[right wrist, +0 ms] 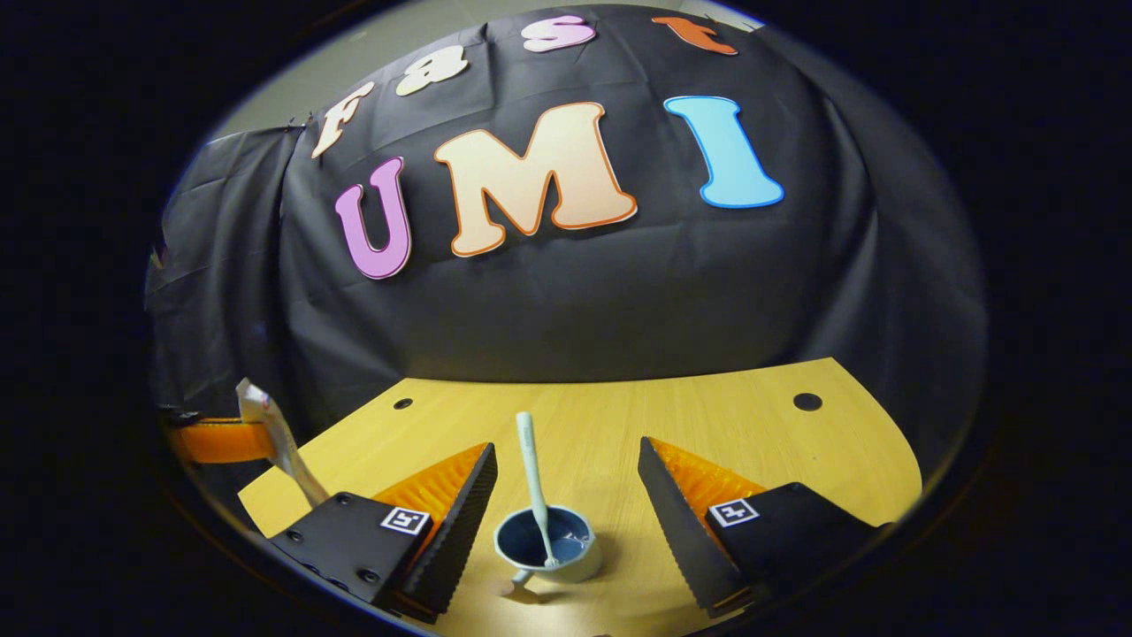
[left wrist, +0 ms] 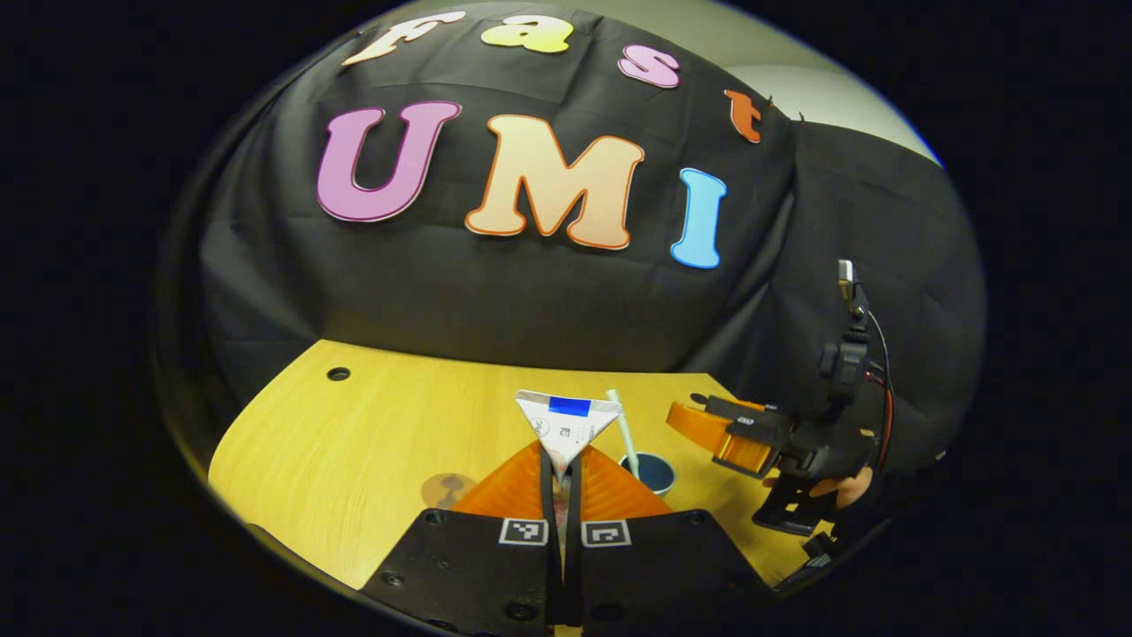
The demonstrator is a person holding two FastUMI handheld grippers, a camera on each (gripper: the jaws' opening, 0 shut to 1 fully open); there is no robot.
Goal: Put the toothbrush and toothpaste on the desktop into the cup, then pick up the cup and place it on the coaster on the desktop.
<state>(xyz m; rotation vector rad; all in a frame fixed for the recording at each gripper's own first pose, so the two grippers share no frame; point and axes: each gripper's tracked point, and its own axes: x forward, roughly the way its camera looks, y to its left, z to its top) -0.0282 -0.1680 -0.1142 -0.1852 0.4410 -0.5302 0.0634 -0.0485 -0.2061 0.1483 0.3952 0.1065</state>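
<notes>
We are mid-task: the toothbrush (right wrist: 533,482) already stands in the cup (right wrist: 548,550) on the worktop (right wrist: 752,425). Our left tongs (left wrist: 561,473) pinch the toothpaste (left wrist: 567,425) upright; our right tongs (right wrist: 566,504) gape around the cup. Next, we should lower the tube in.

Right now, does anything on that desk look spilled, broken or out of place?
Nothing stands out. The toothbrush leans in the cup, which stands upright on the desk. The left gripper holds the toothpaste tube above it, uncrushed.
</notes>
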